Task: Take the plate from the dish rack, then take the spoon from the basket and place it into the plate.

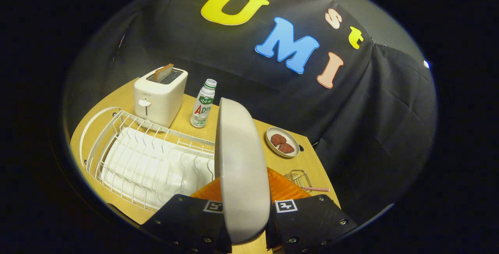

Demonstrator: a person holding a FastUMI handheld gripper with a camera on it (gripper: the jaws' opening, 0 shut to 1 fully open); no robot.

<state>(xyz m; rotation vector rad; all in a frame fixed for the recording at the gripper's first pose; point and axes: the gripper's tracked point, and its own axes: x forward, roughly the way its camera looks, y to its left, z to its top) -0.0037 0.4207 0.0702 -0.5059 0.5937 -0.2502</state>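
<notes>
Dish rack (148, 160), white wire, sat at the left of the wooden table (187, 123), with a white drain tray under it; its slots nearest the fingers stood bare. Behind the rack's far corner stood a cream toaster (160, 97) with a slice of toast (163, 72) sticking up from one slot. Just right of the toaster was a small plastic bottle (203, 103), upright, white cap on, apart from the toaster and the rack.

Gripper (243, 213) was clenched on the plate (241, 168): one finger pressed each face of it near its lower rim. The plate was pale and held on edge, upright, rising from between the fingers, clear of the rack and just right of the rack's end. Its rim ran up past the bottle's base in view.

Right of the plate, further back on the table, lay a small shallow dish (282, 142) with two brown pieces of food (282, 143) in it. Nearer, beyond the right finger, sat a small wire basket (298, 178). A spoon (315, 189) with a red-and-white patterned handle lay in it, the handle poking out to the right over the basket's edge; its bowl could not be made out.
</notes>
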